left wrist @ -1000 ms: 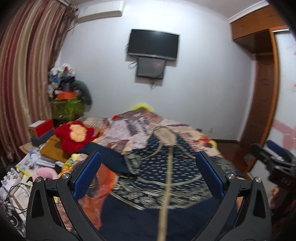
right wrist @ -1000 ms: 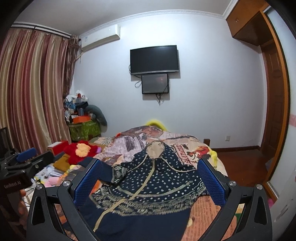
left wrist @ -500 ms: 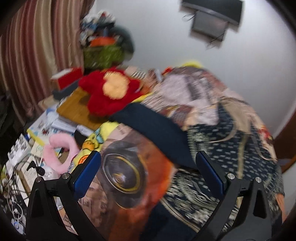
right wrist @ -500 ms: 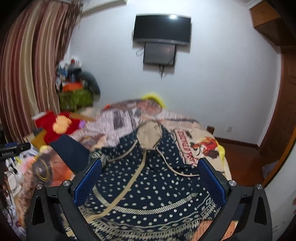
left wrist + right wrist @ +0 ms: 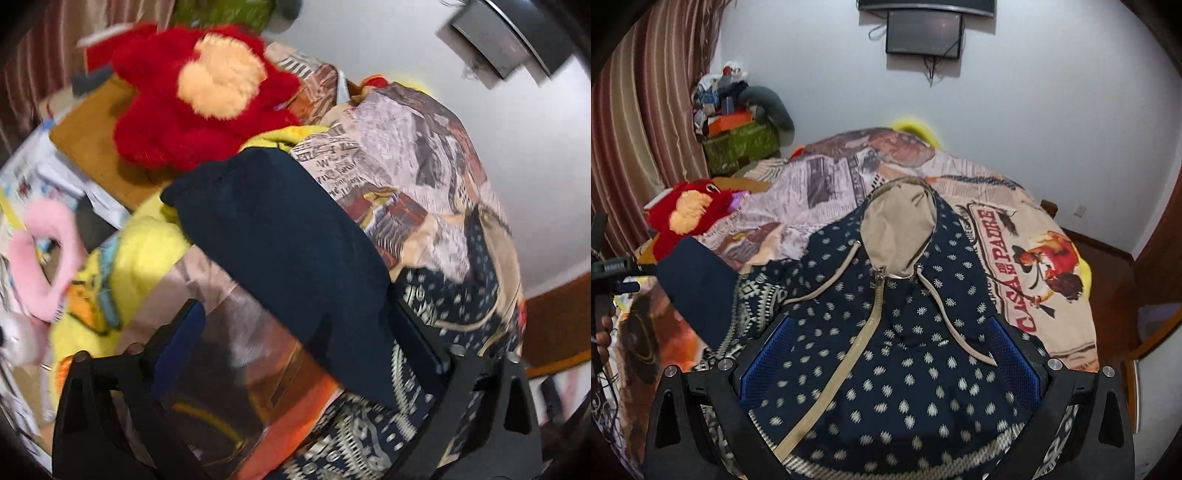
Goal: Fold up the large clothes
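A navy zip hoodie (image 5: 886,354) with pale dots, beige hood and drawstrings lies flat, front up, on the bed. Its plain navy left sleeve (image 5: 280,251) stretches out toward the bed's left edge and also shows in the right wrist view (image 5: 698,288). My left gripper (image 5: 299,354) is open, low over that sleeve, fingers on either side of it near the shoulder. My right gripper (image 5: 890,354) is open above the hoodie's chest, straddling the zip. Neither holds cloth.
The bed has a printed quilt (image 5: 1027,258). A red plush toy (image 5: 199,96) and yellow blanket (image 5: 136,254) lie by the bed's left edge, with a pink plush item (image 5: 44,258) and clutter below. A wall TV (image 5: 923,33) and striped curtains (image 5: 646,122) stand beyond.
Both grippers have dropped closer to the bed. The left one swung left and down onto the hoodie's sleeve; the right one came down over the chest. Both stay open.
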